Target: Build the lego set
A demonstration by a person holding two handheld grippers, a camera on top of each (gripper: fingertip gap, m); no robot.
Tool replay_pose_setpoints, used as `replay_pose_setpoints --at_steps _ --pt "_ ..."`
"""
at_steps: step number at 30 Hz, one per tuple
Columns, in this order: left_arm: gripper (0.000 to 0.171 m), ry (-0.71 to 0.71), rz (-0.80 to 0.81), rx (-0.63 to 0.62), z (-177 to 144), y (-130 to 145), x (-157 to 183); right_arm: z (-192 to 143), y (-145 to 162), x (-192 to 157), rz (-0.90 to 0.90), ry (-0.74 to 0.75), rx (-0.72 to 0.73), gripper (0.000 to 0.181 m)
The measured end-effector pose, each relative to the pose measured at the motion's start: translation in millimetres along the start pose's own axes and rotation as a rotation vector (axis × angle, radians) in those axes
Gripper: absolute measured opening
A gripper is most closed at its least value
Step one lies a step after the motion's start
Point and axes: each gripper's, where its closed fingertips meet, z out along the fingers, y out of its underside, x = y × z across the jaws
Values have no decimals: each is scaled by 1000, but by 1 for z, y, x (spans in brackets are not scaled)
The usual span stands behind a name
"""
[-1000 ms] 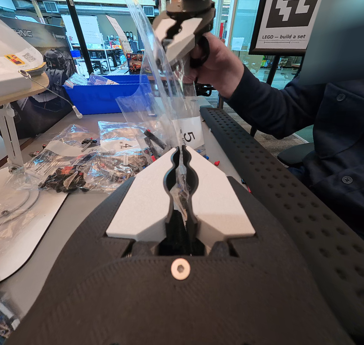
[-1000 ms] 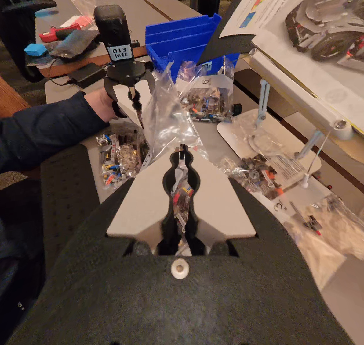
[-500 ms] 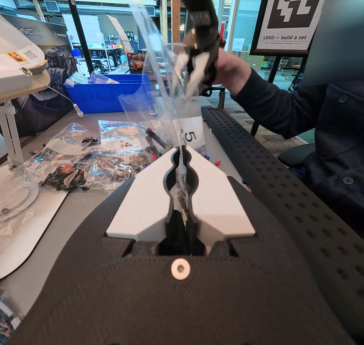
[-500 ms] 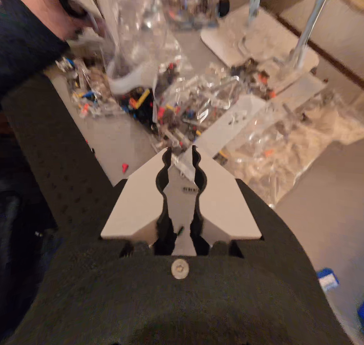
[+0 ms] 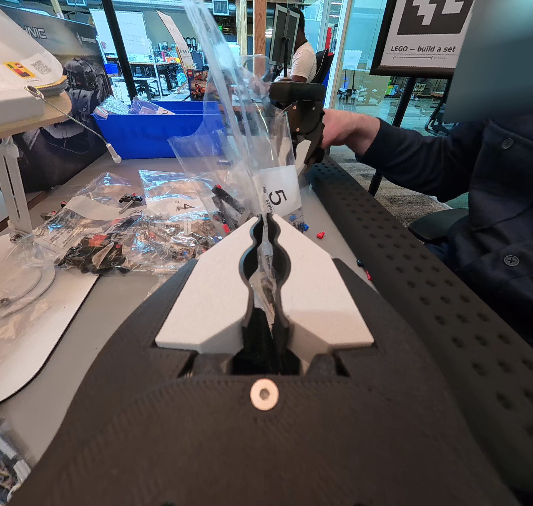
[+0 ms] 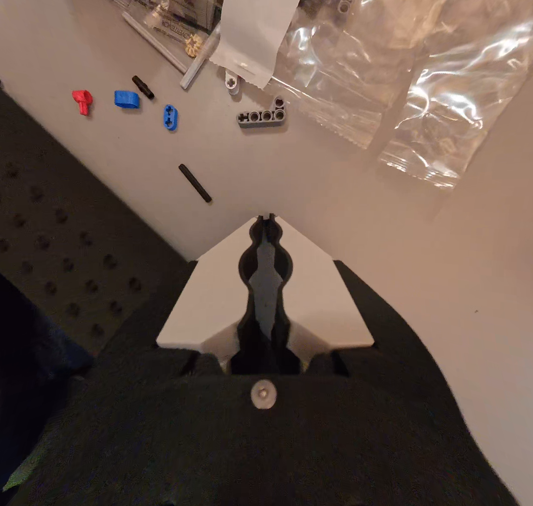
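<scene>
Clear plastic bag [image 5: 245,134] clamped in left gripper [image 5: 266,218] jaws, standing up over the counter [image 6: 360,247]. Right gripper [image 6: 266,218] jaws nearly together, empty, low over counter. Loose lego pieces [image 6: 261,115] lie beyond its tips, near the bag's white label. Risk: bag tips, spilling parts off the counter edge.

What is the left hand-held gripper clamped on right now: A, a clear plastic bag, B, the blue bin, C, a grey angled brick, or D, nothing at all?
A: in the left wrist view, the left hand-held gripper has its jaws closed on the clear plastic bag, which stands up from between its fingertips above the table.
</scene>
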Motion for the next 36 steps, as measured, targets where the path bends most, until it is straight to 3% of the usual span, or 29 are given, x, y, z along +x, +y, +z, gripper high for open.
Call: replay_pose_setpoints --at_steps 5,15,20,25,30,34,36 --pt "2 1 2 -1 0 0 0 -7 -13 -2 -4 -15 49 1" --pt "2 7 7 2 1 -2 2 -76 -190 -46 -200 -101 543 1" --pt "1 11 6 6 2 -2 2 -64 -244 -68 -242 -214 565 1" --pt "1 18 3 2 4 -1 3 -52 -261 -89 -275 -326 576 3" --pt "1 16 3 -2 4 0 2 -55 -250 -82 -246 -324 571 15" --pt "2 11 2 -5 3 1 1 -65 -216 -63 -219 -249 537 15" --pt "2 9 3 -6 3 0 1 -54 -179 -56 -247 -208 412 14"
